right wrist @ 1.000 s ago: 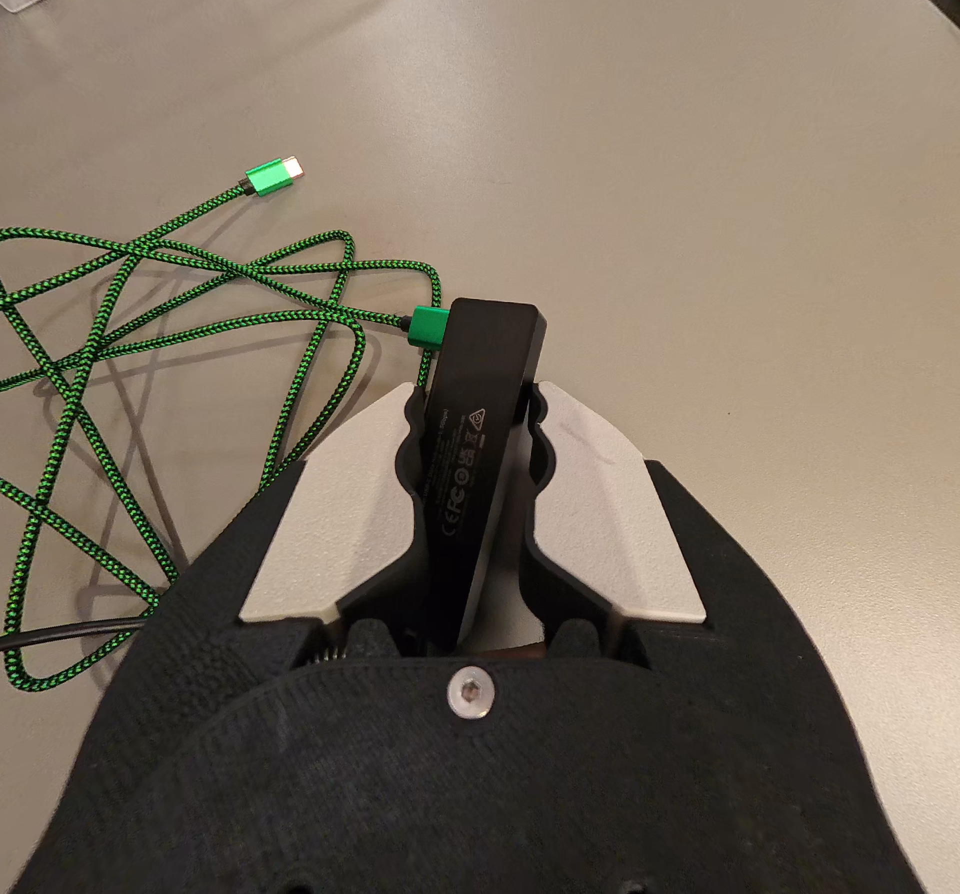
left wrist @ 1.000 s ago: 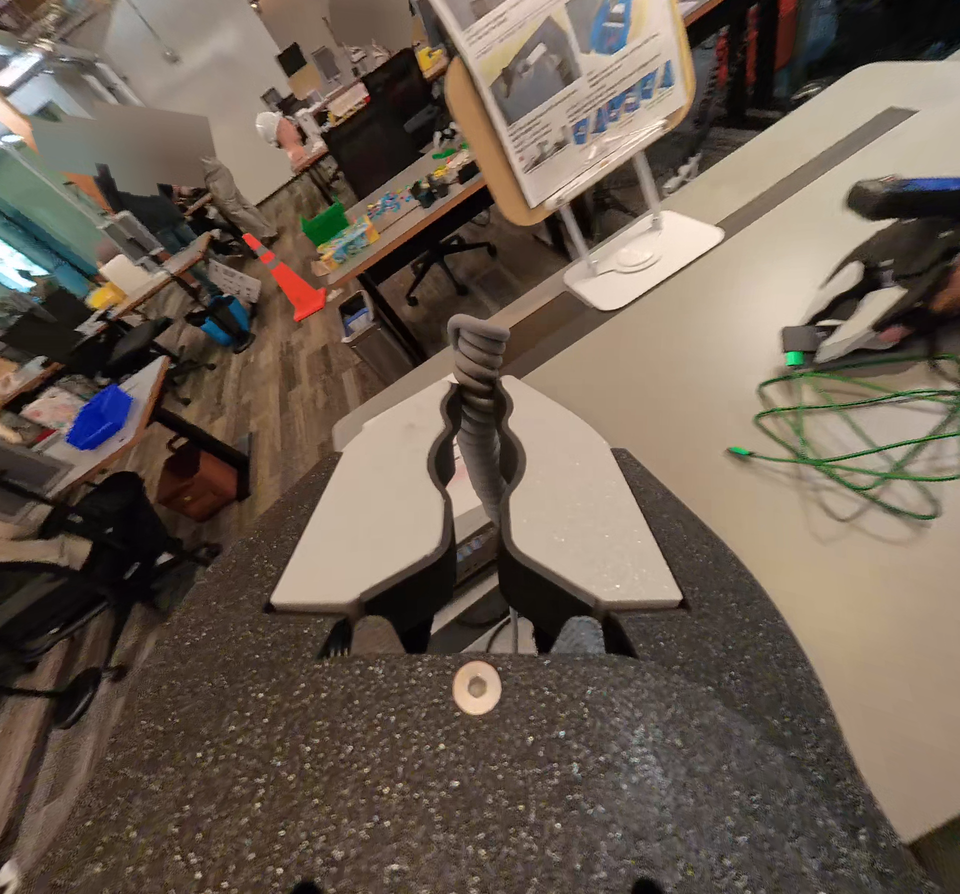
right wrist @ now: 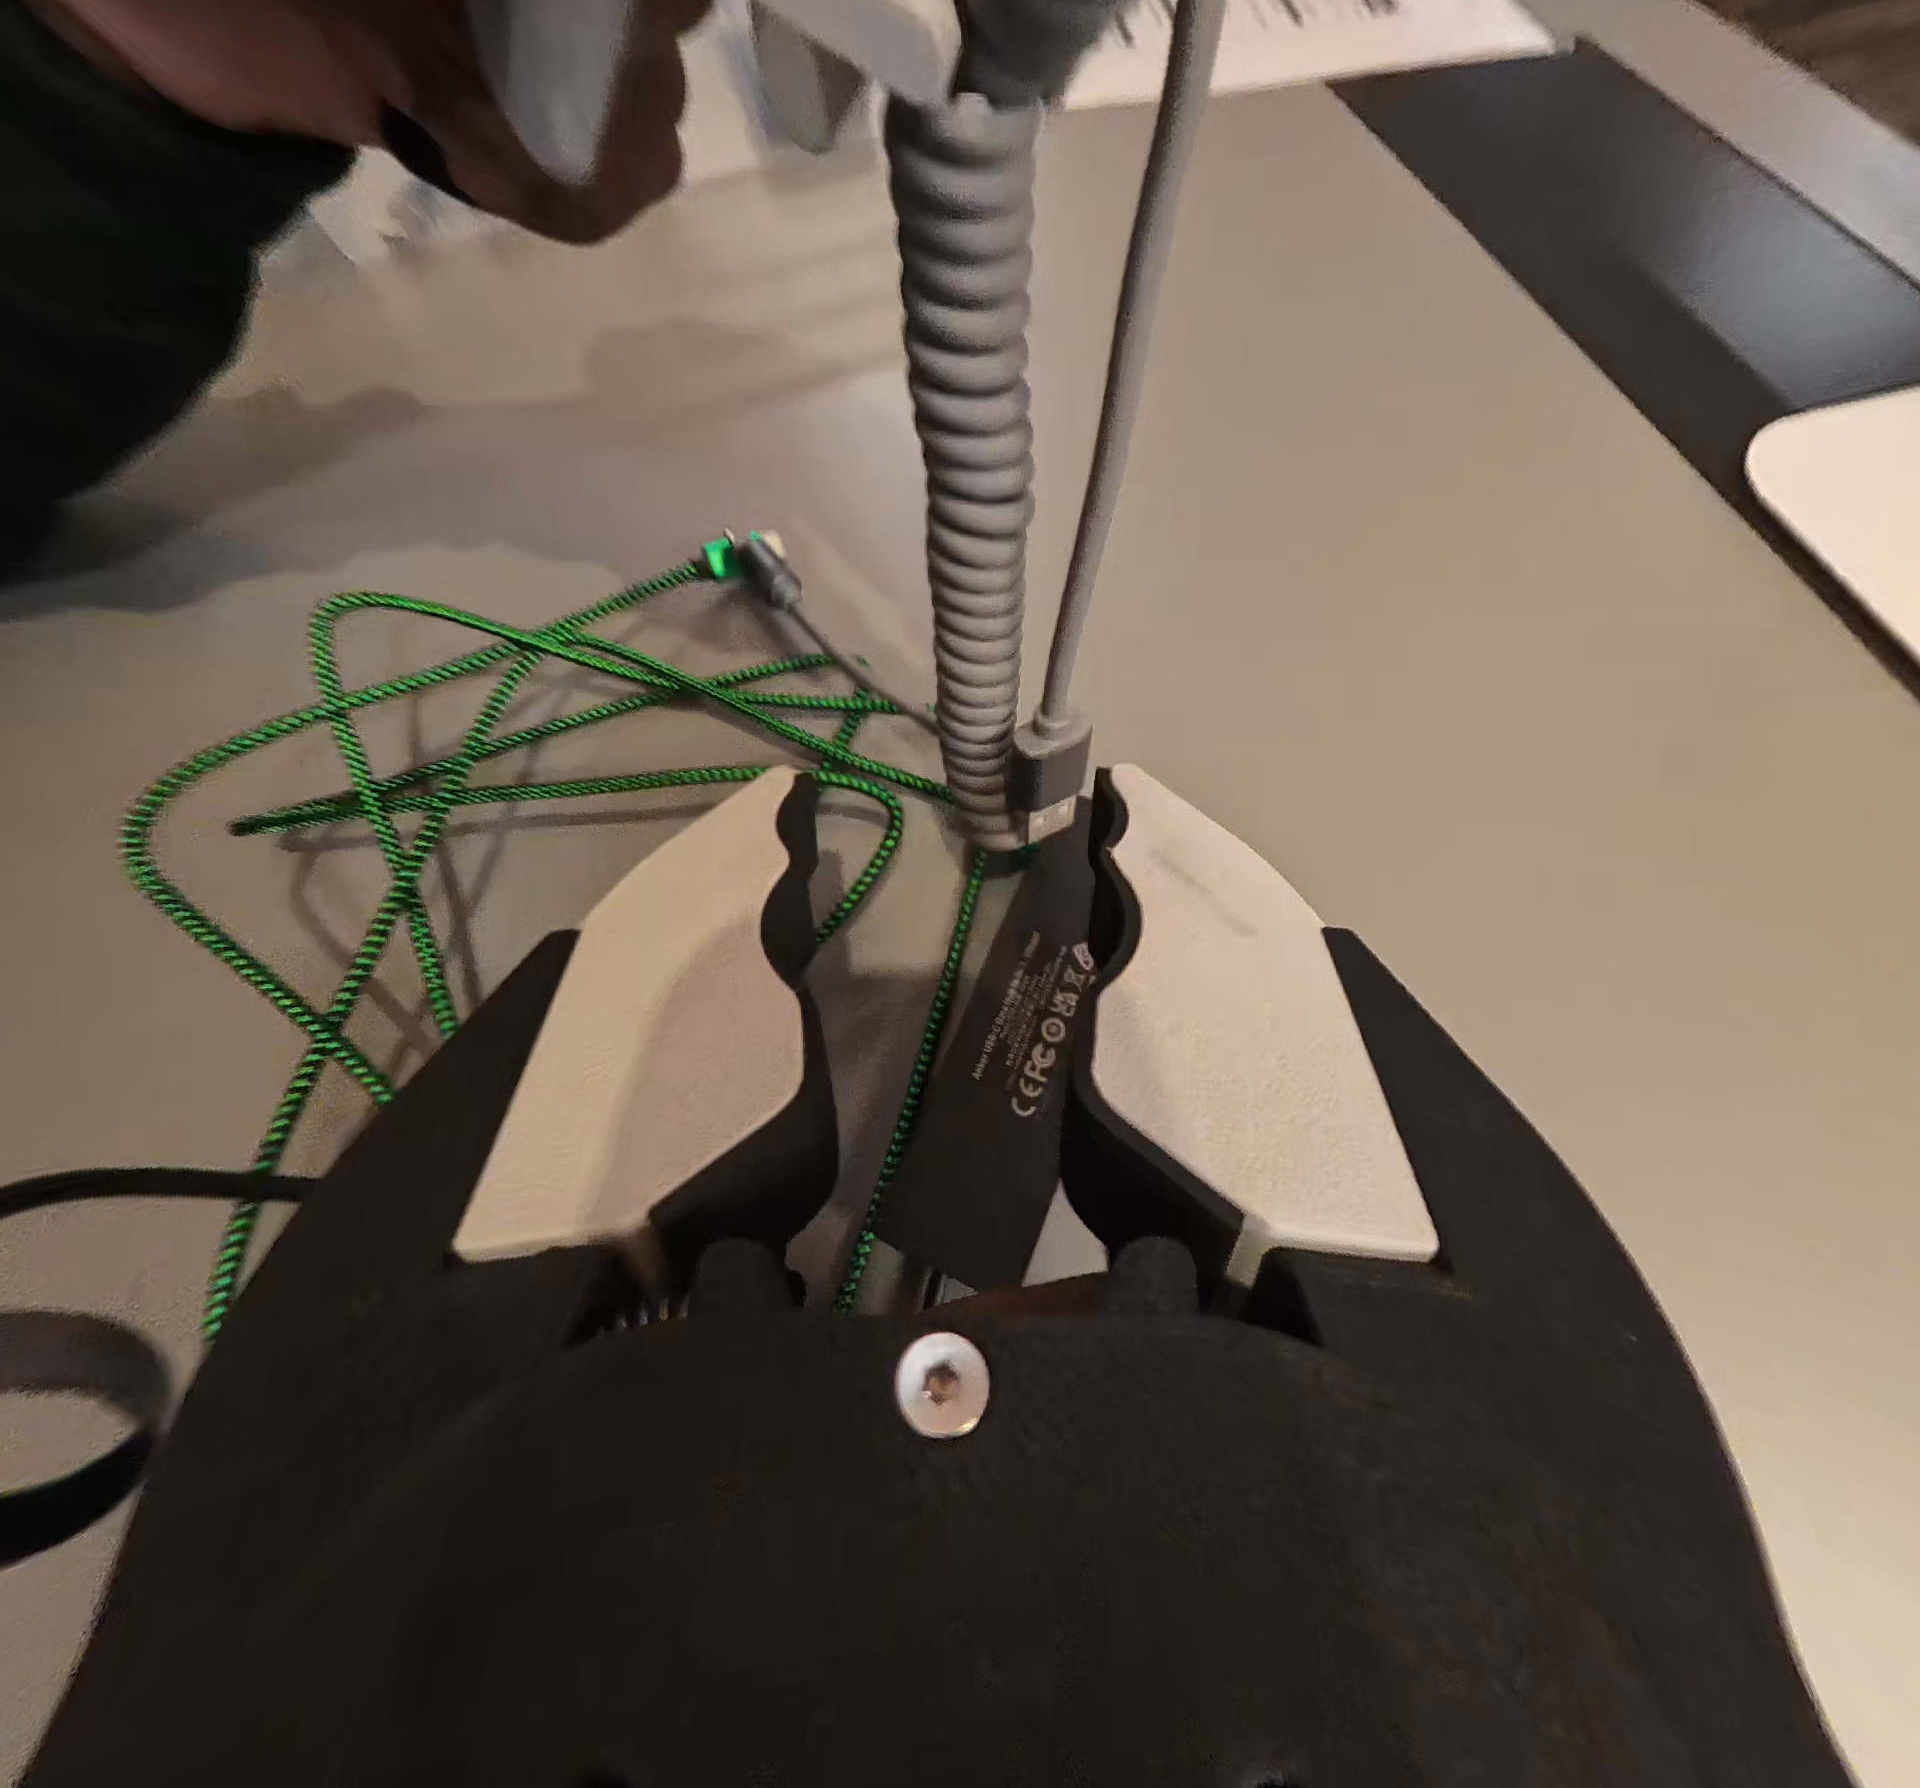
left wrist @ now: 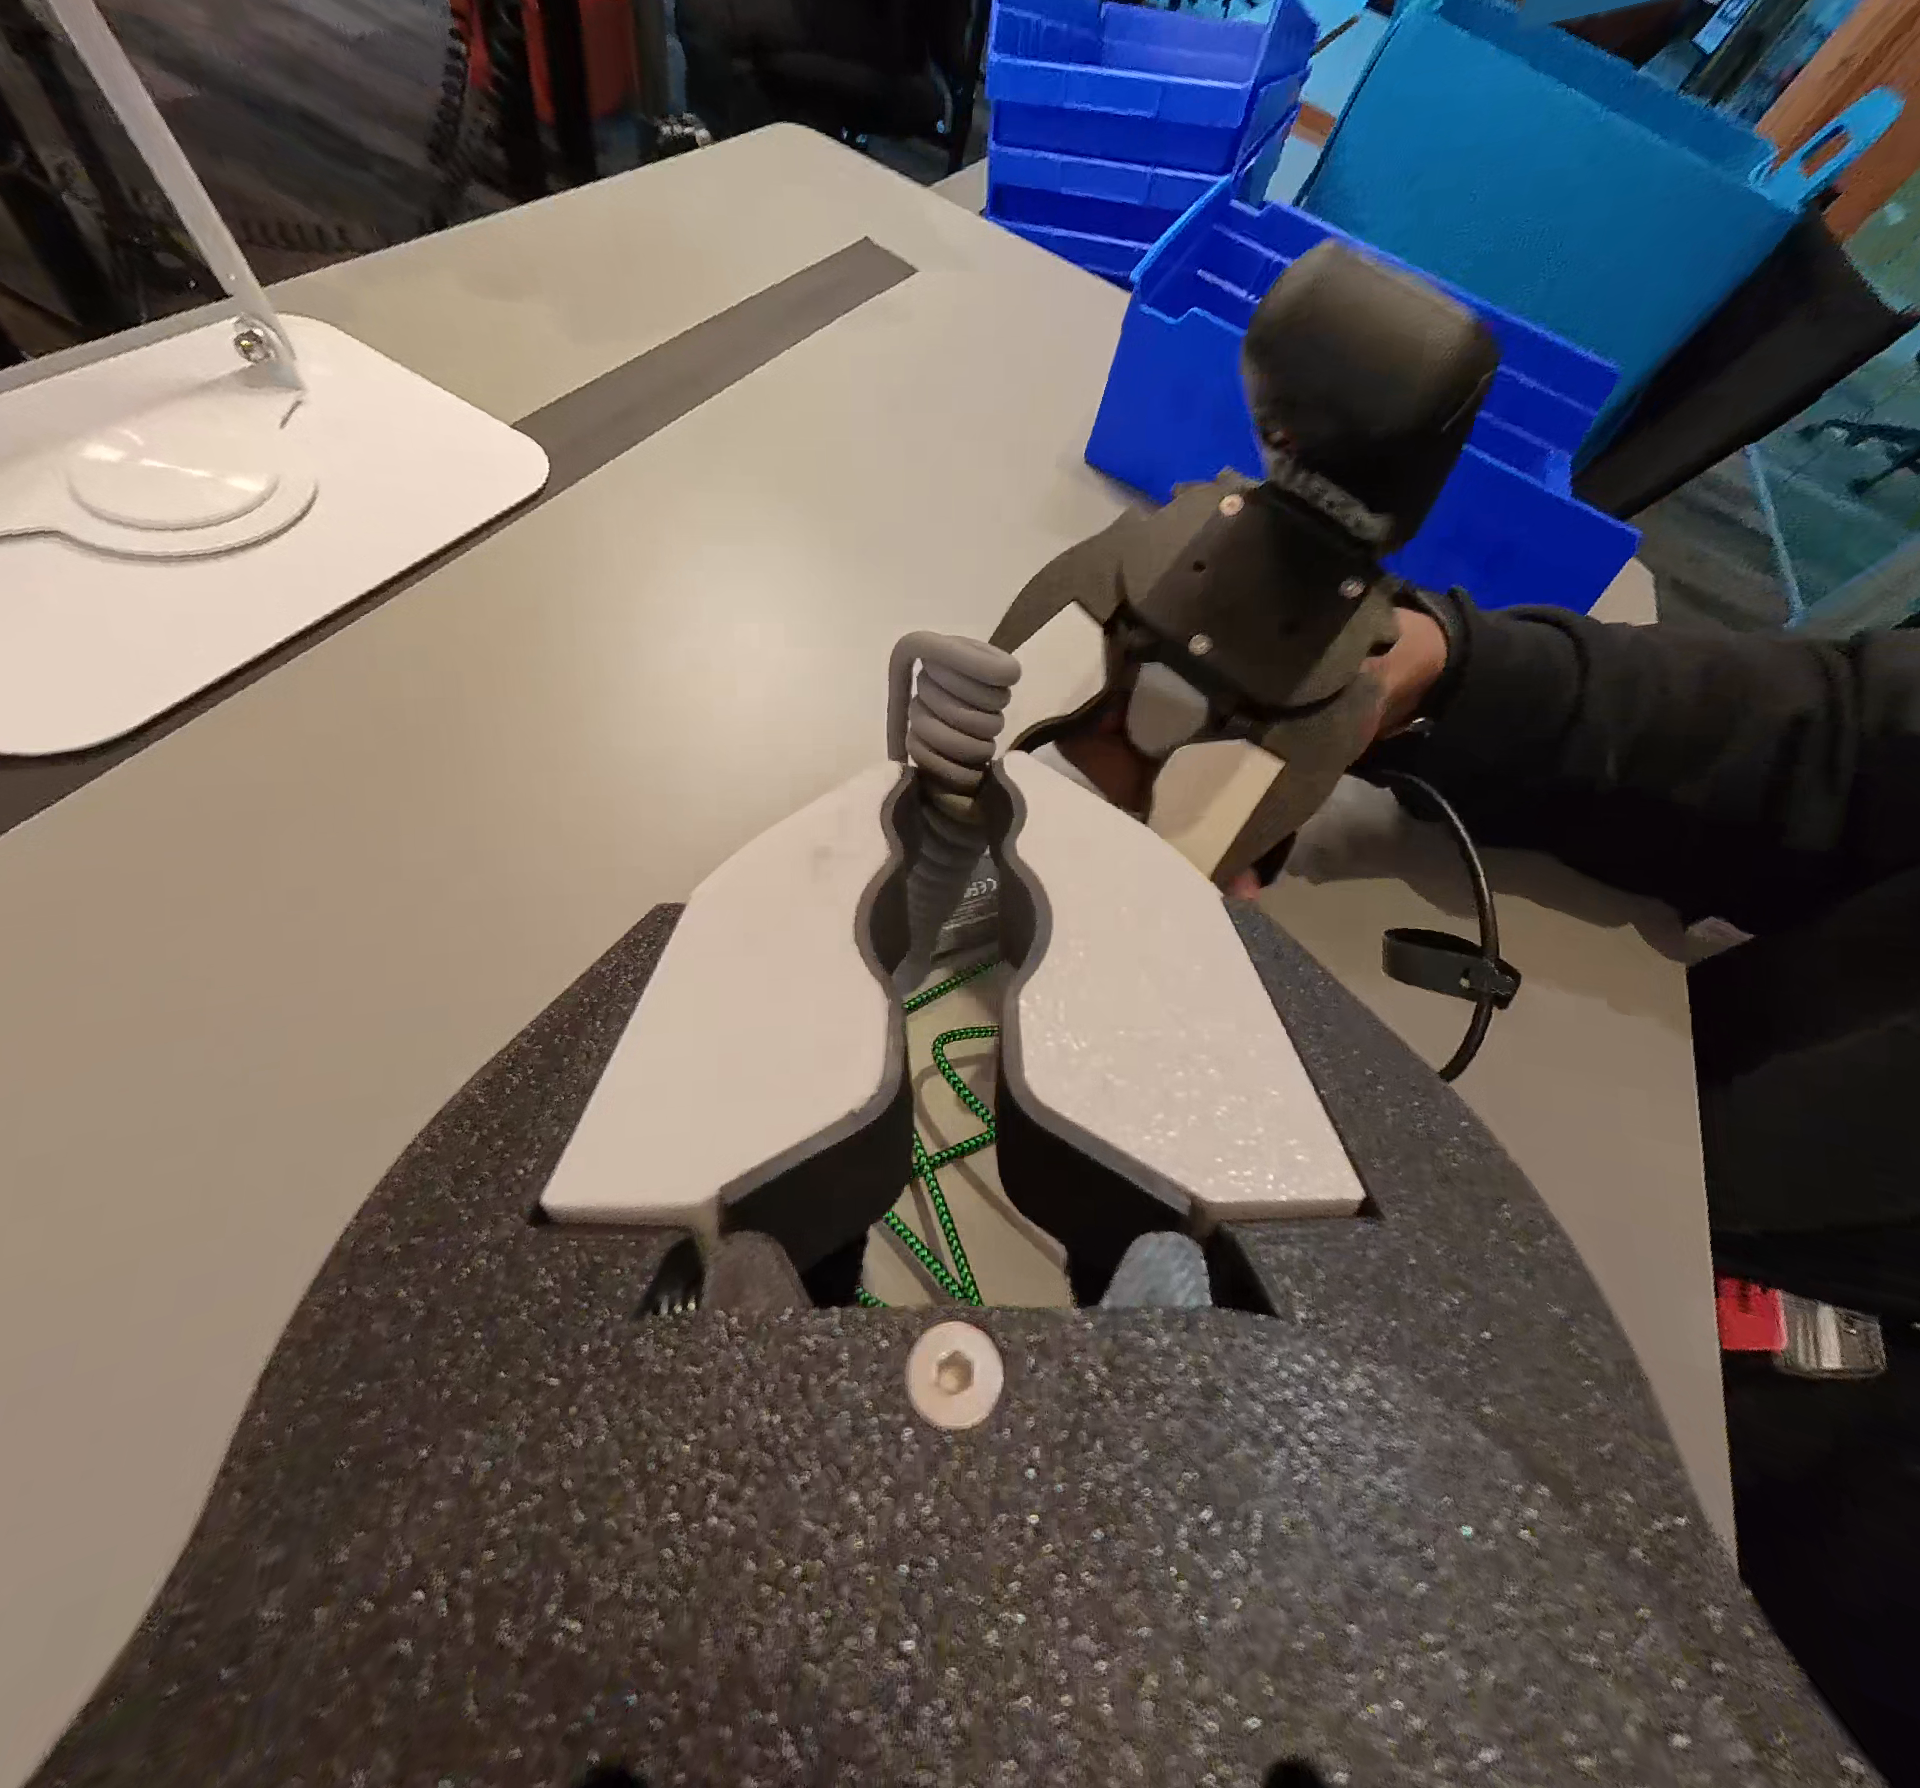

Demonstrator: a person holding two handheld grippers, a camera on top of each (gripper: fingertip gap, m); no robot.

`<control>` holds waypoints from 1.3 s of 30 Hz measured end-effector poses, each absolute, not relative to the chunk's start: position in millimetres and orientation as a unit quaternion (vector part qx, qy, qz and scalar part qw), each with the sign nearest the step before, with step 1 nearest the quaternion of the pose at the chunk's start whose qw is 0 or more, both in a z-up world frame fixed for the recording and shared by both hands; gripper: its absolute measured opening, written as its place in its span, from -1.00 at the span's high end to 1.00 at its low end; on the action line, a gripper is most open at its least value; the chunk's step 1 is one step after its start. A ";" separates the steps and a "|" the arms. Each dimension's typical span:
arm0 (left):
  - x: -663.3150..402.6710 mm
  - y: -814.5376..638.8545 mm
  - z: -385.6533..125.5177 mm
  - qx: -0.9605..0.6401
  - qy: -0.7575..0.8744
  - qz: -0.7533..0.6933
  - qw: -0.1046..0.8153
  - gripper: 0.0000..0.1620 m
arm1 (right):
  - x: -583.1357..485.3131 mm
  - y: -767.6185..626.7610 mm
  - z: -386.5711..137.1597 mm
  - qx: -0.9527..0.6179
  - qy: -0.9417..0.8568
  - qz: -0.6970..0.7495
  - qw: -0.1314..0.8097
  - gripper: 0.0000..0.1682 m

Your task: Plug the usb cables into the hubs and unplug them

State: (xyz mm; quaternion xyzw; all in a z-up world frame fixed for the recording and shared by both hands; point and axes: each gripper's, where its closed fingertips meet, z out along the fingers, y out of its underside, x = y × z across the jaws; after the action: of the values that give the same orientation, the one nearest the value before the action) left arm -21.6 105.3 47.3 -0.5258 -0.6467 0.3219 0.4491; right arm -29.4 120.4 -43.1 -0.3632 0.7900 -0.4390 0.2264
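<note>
While your right tongs [right wrist: 951,788] pinched the black hub [right wrist: 1023,1042] a second ago, they now stand spread. The hub only leans on the right-hand finger, clear of the left one.

- Near: left tongs [left wrist: 951,782] pressed together on the grey coiled cable [left wrist: 951,710]. A second ago they pointed off across the room, well apart from the hub. Now they hang right over it.
- Grey plug [right wrist: 1049,762] sits at the hub's far end with bare metal showing, so it reads as entering and not yet seated.
- Judgement: the plug-in step is in hand. With the hub unclamped, a push may slide it rather than seat the plug.
- Green braided cable [right wrist: 468,751] lies in loose loops on the worktop [left wrist: 520,803], left of the hub. One strand runs to the hub's left side; its free end [right wrist: 727,559] lies farther off.
- Far left: white stand base [left wrist: 208,512].
- Far right: an open blue bin [left wrist: 1299,367] showing inner ridges, with stacked blue bins [left wrist: 1143,107] behind. Nothing you can make out inside either.
</note>
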 end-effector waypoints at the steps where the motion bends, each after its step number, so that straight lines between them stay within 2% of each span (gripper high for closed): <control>1: -21.3 107.5 47.0 -0.528 -0.641 0.319 0.456 0.87 | -30.2 117.6 -48.9 -0.363 0.796 -0.434 0.215 0.41; 12: -8.2 130.3 52.2 -0.573 -0.576 0.323 0.486 0.86 | -12.3 110.8 -49.4 -0.386 0.769 -0.436 0.264 0.47; 14: -7.9 131.9 53.4 -0.576 -0.570 0.326 0.488 0.86 | -7.0 116.7 -53.6 -0.408 0.763 -0.426 0.263 0.52; 18: -5.7 131.2 50.3 -0.576 -0.575 0.317 0.487 0.86 | -3.6 121.9 -55.2 -0.431 0.752 -0.429 0.252 0.80; 30: 39.4 100.3 -5.8 -0.570 -0.670 0.204 0.430 0.82 | -32.9 115.7 -56.9 -0.419 0.766 -0.434 0.222 0.81; 32: 43.1 91.5 -10.3 -0.561 -0.687 0.210 0.412 0.73 | -32.6 116.5 -55.6 -0.424 0.765 -0.435 0.216 0.80; 36: 48.8 83.4 6.3 -0.553 -0.690 0.254 0.392 0.29 | -28.7 118.5 -55.8 -0.441 0.766 -0.426 0.192 0.82; 39: 41.6 87.5 33.3 -0.559 -0.661 0.319 0.387 0.24 | -23.8 121.4 -56.4 -0.457 0.763 -0.421 0.179 0.81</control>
State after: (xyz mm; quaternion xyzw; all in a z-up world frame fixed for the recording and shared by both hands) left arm 41.6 87.5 33.3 -0.5589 -0.6607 0.3185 0.3869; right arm -23.8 121.4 -56.4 -0.4566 0.7632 -0.4209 0.1787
